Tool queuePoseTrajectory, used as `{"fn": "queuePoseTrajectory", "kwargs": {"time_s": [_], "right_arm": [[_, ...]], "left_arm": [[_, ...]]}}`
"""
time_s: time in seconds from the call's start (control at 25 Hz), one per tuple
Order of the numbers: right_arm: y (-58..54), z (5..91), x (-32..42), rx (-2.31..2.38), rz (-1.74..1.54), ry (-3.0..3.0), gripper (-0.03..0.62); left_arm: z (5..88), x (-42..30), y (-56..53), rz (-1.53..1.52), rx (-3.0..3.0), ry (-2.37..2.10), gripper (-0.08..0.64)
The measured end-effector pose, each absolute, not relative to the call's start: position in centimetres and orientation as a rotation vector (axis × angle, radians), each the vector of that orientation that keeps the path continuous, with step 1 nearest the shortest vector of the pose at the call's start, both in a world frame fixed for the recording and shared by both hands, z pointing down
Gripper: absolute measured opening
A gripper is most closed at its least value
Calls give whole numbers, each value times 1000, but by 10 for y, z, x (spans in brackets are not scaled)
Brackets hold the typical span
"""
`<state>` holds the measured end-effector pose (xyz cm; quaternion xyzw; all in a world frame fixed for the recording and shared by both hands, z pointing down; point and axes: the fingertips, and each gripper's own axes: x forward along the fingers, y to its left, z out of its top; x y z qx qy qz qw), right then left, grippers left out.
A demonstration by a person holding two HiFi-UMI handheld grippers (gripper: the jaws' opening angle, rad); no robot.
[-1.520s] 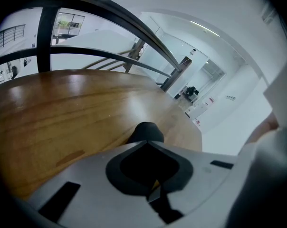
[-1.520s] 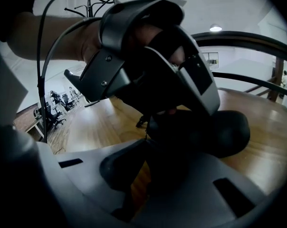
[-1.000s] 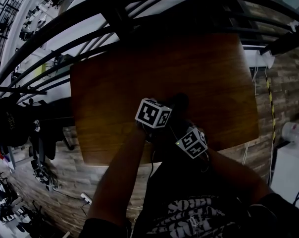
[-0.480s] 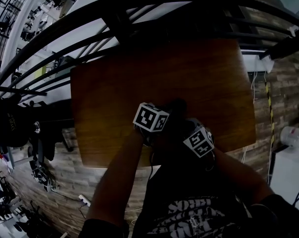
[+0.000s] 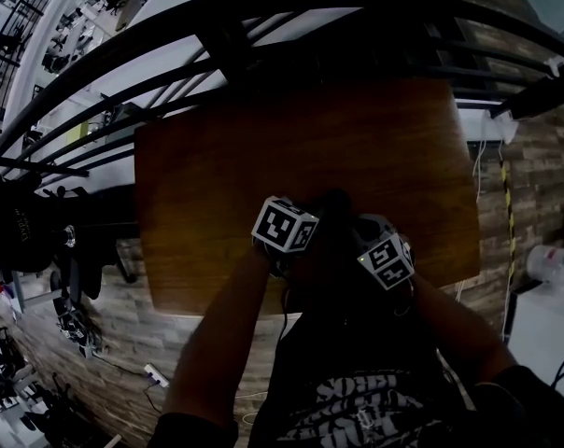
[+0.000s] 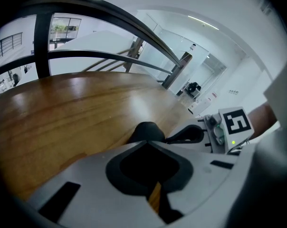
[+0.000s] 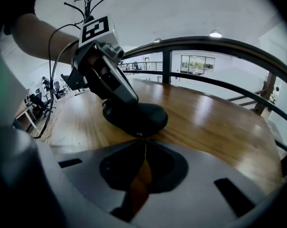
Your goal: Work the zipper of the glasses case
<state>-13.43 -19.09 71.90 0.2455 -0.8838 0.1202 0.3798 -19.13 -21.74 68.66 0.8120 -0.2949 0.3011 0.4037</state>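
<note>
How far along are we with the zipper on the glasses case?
Done: the left gripper is clamped on the glasses case, pinning it to the table. In hand: the right gripper is shut at the case's near edge, apparently on the small shiny zipper pull. Left: drawing the zipper; the case looks closed, no gap visible on the side facing the right gripper.

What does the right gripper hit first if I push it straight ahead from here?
The glasses case: the right gripper has its closed tips at the case's near edge, apparently on the zipper pull. The left gripper stands just behind, on the case.
</note>
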Motion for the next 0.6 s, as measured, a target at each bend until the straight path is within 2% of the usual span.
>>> {"fn": "queuePoseTrajectory", "kwargs": {"time_s": [0.6], "right_arm": [[-238,714,-127,700,292,-2244,2]], "left_arm": [[686,-195,-215,773,2062,-752,5]]}}
